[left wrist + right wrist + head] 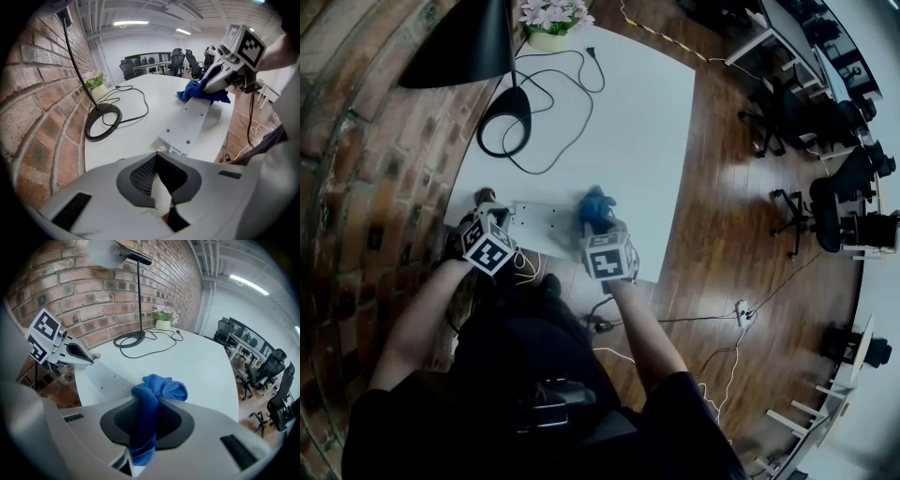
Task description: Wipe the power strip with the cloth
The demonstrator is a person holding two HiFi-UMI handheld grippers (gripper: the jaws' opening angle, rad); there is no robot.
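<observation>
A long white power strip (539, 223) lies flat near the front edge of the white table (637, 122). My right gripper (143, 427) is shut on a blue cloth (161, 387), whose bunched end rests on the strip's right end (187, 124). In the left gripper view the blue cloth (194, 91) shows under the right gripper (208, 89). My left gripper (161, 187) is shut on a thin white piece, seemingly the strip's cord, at the strip's left end. From the right gripper view the left gripper (91, 357) touches that end of the power strip (105, 378).
A black lamp base (504, 122) with a looping black cable (558, 103) stands further back, with a flower pot (551, 23) at the far edge. A brick wall (366, 141) runs along the left. Office chairs (844, 187) and loose floor cables (741, 312) are on the right.
</observation>
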